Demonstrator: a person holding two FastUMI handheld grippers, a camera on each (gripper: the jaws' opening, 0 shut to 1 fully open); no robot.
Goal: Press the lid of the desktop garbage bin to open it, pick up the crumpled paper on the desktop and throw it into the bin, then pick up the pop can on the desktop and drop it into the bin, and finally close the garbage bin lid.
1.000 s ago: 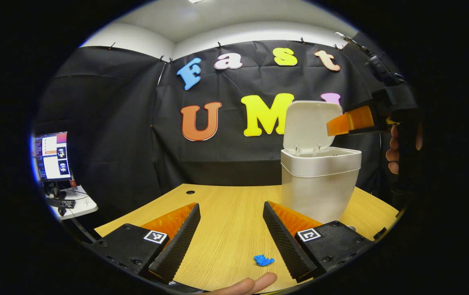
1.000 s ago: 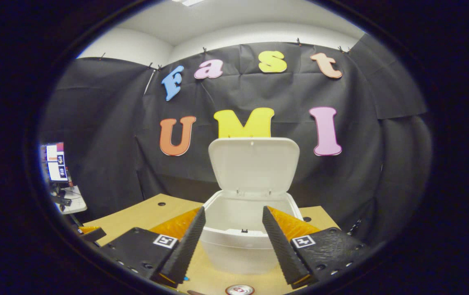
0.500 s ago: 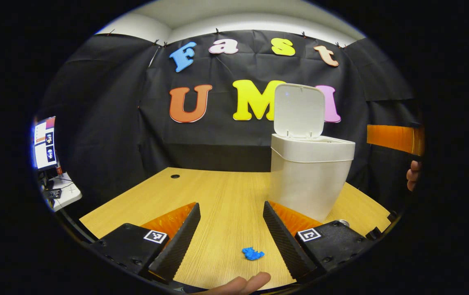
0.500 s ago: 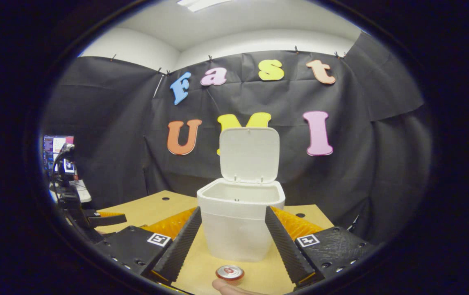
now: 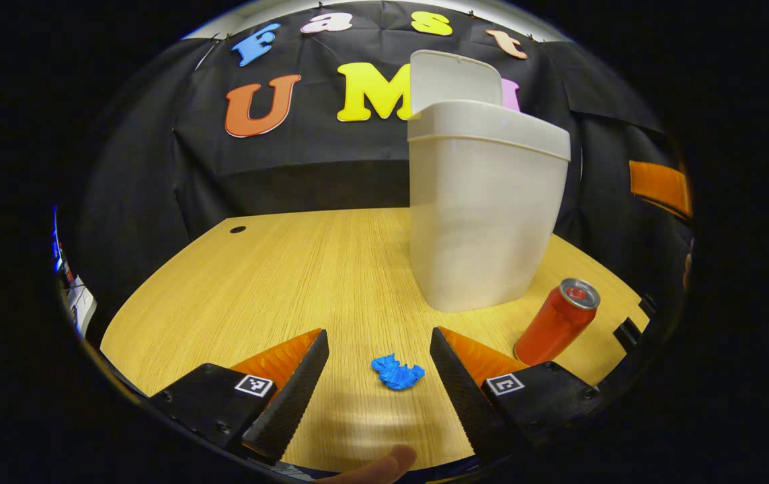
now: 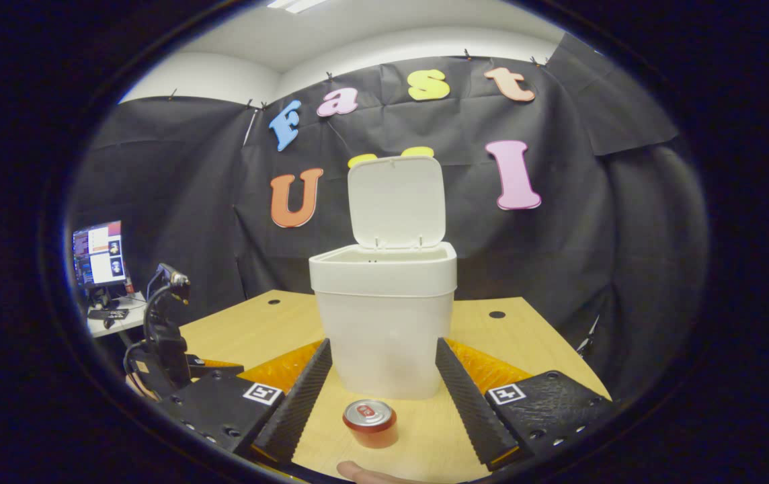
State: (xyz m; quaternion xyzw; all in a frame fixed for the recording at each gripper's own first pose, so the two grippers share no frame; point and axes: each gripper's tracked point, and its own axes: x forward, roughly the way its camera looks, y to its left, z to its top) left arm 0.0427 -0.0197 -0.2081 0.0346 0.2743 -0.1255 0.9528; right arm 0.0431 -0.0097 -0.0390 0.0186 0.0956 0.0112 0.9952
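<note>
The white bin [image 5: 485,208] stands on the wooden desk with its lid [image 5: 455,79] raised upright. A crumpled blue paper [image 5: 397,372] lies on the desk between the fingers of my left gripper [image 5: 378,383], which is open and low over it. A red pop can [image 5: 557,323] stands upright to the right of the bin's base. In the right gripper view the bin [image 6: 384,316] is straight ahead with its lid [image 6: 396,202] up, and the can [image 6: 370,422] stands in front of it between the open fingers of my right gripper [image 6: 380,400]. The left gripper's body [image 6: 169,349] shows at the left.
The wooden desk [image 5: 304,269] has cable holes at its far corners [image 5: 237,229] [image 6: 496,314]. A side table with a monitor [image 6: 99,255] stands off to the left. Part of the right gripper [image 5: 660,188] shows at the right edge. A fingertip [image 5: 374,467] shows at the bottom.
My left gripper has dropped and tilted down toward the blue paper, which now lies between its fingers. My right gripper has pulled back and down from over the bin; the can is now in front of it.
</note>
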